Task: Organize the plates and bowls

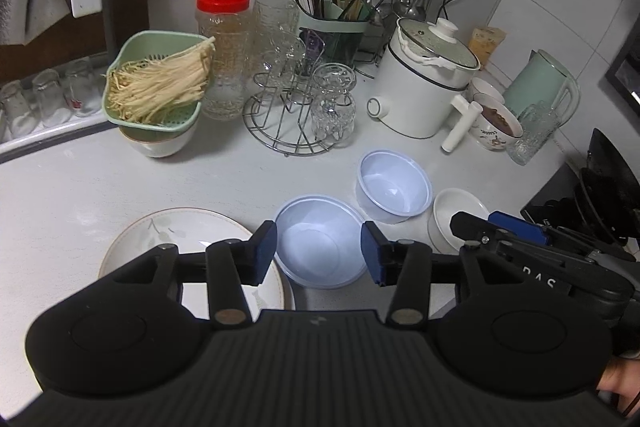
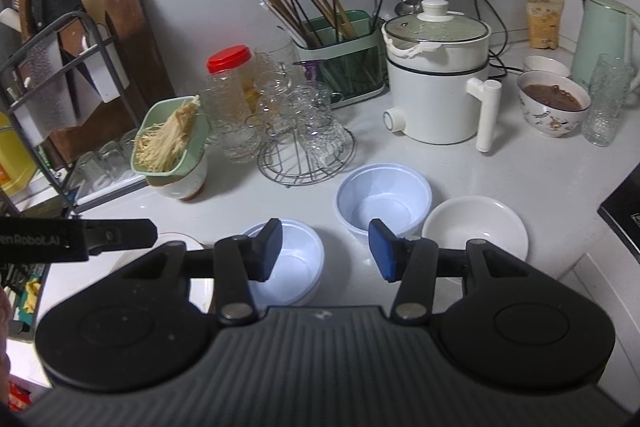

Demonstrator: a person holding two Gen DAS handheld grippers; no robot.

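On the white counter lie a flowered plate (image 1: pixel 192 239), a shallow clear plastic bowl (image 1: pixel 320 243) (image 2: pixel 292 267), a deeper clear plastic bowl (image 1: pixel 394 185) (image 2: pixel 384 203) and a white ceramic bowl (image 1: pixel 452 215) (image 2: pixel 476 227). My left gripper (image 1: pixel 319 251) is open and empty, above the shallow bowl. My right gripper (image 2: pixel 325 249) is open and empty, above the counter between the shallow and deeper bowls; it also shows at the right edge of the left wrist view (image 1: pixel 520 239).
Behind stand a green colander of noodles on a bowl (image 1: pixel 156 87), a red-lidded jar (image 1: pixel 222 51), a wire rack of glasses (image 1: pixel 296 103), a chopstick holder (image 1: pixel 332 23), a white pot (image 1: pixel 424 83), a bowl of brown food (image 2: pixel 554 107) and a green kettle (image 2: pixel 604 39). A dish rack (image 2: pixel 52 87) stands left.
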